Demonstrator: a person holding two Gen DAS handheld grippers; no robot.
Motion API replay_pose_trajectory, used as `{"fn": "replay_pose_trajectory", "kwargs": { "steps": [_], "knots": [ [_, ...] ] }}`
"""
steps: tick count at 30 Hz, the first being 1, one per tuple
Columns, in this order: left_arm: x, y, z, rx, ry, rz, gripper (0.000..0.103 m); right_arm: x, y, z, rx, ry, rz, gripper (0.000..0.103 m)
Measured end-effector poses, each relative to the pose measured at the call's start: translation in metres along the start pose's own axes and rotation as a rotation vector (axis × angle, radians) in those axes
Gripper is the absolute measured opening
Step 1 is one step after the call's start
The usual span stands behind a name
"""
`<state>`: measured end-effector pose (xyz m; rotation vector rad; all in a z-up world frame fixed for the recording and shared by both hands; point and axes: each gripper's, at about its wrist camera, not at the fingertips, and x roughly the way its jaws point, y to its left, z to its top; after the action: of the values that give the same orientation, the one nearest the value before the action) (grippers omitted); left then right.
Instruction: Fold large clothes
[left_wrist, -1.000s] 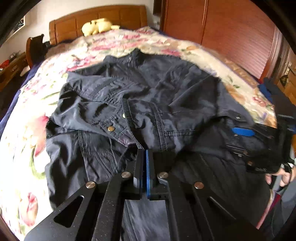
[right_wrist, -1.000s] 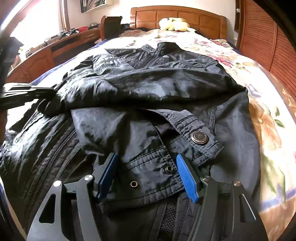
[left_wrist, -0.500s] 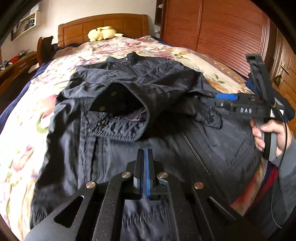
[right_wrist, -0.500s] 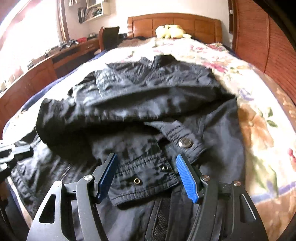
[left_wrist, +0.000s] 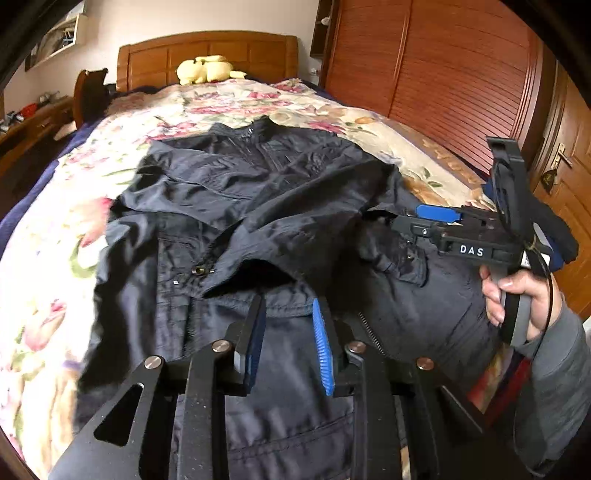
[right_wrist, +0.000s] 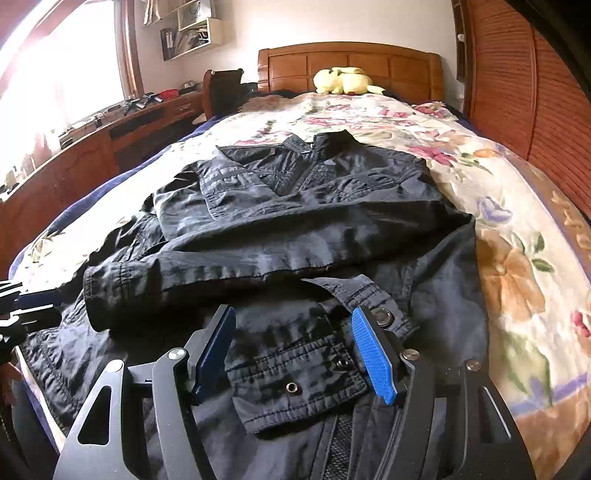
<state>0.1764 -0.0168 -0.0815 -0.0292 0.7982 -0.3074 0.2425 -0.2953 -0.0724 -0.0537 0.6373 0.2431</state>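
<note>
A large dark navy jacket lies on the flowered bedspread, collar toward the headboard, both sleeves folded across its front. My left gripper is open and empty just above the jacket's lower front, near a sleeve cuff. My right gripper is open and hovers over the other sleeve's snap-button cuff, holding nothing. The right gripper also shows in the left wrist view, held in a hand at the jacket's right edge. The jacket fills the right wrist view.
A wooden headboard with a yellow plush toy is at the far end. A wooden wardrobe stands to the right. A desk and chair stand to the left. Bedspread shows right of the jacket.
My left gripper has opened and let go of the sleeve, which now lies across the jacket. Both grippers have pulled back from the jacket. The right gripper stayed open.
</note>
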Motion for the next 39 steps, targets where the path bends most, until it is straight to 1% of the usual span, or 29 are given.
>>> {"fn": "replay_pose_trajectory", "kwargs": {
  "steps": [2,5,6,7,9,10,11,12,15,18,20,21,24,26,30,33,37,39],
  "knots": [
    [0.007,-0.004,0.002,-0.004,0.013,-0.011,0.027,0.000,0.001,0.000,-0.006,-0.001,-0.011,0.068],
    [0.022,-0.005,0.006,-0.043,0.029,-0.045,0.027,-0.001,0.002,0.001,-0.014,-0.006,-0.020,0.068],
    [0.026,-0.005,0.007,-0.055,0.027,-0.038,0.027,-0.001,0.004,0.001,-0.019,-0.007,-0.023,0.068],
    [0.030,-0.004,0.010,-0.069,0.023,-0.015,0.027,0.000,0.005,0.001,-0.024,-0.009,-0.024,0.068],
    [0.033,-0.004,0.014,-0.079,-0.010,0.023,0.027,-0.001,0.005,0.001,-0.031,-0.011,-0.023,0.068],
    [0.033,-0.005,0.016,-0.071,-0.032,0.031,0.024,-0.001,0.005,0.000,-0.031,-0.010,-0.020,0.068],
    [0.034,-0.007,0.017,-0.055,-0.044,0.023,0.013,-0.001,0.004,0.000,-0.029,-0.009,-0.017,0.068],
    [0.035,-0.008,0.018,-0.051,-0.041,0.010,0.005,-0.001,0.003,0.000,-0.025,-0.008,-0.015,0.067],
    [0.031,-0.015,0.015,-0.023,-0.042,-0.025,0.003,0.000,-0.001,0.001,-0.010,-0.007,-0.007,0.068],
    [0.024,-0.023,0.007,-0.004,-0.023,-0.038,0.003,0.000,-0.002,0.002,0.000,-0.011,0.003,0.068],
    [0.023,-0.027,0.001,0.002,0.002,-0.028,0.003,0.001,-0.002,0.002,0.002,-0.015,0.012,0.068],
    [0.025,-0.028,-0.002,0.007,0.025,-0.024,0.003,0.001,-0.001,0.003,0.003,-0.015,0.019,0.067],
    [0.023,-0.029,-0.012,0.012,0.063,-0.028,0.003,0.006,0.003,0.002,-0.002,-0.010,0.032,0.067],
    [0.015,-0.028,-0.017,0.020,0.064,-0.030,0.004,0.008,0.007,0.001,-0.013,-0.010,0.039,0.067],
    [-0.014,-0.016,-0.029,0.026,0.033,0.018,0.020,0.010,0.020,0.003,-0.045,-0.014,0.075,0.067],
    [-0.033,-0.002,-0.036,0.022,0.014,0.067,0.026,0.010,0.036,0.007,-0.083,-0.014,0.148,0.067],
    [-0.054,0.024,-0.047,-0.010,-0.001,0.128,0.027,0.009,0.067,0.016,-0.150,-0.045,0.213,0.055],
    [-0.060,0.036,-0.053,-0.026,-0.001,0.156,0.028,0.016,0.083,0.021,-0.182,-0.040,0.234,0.046]
  ]
}}
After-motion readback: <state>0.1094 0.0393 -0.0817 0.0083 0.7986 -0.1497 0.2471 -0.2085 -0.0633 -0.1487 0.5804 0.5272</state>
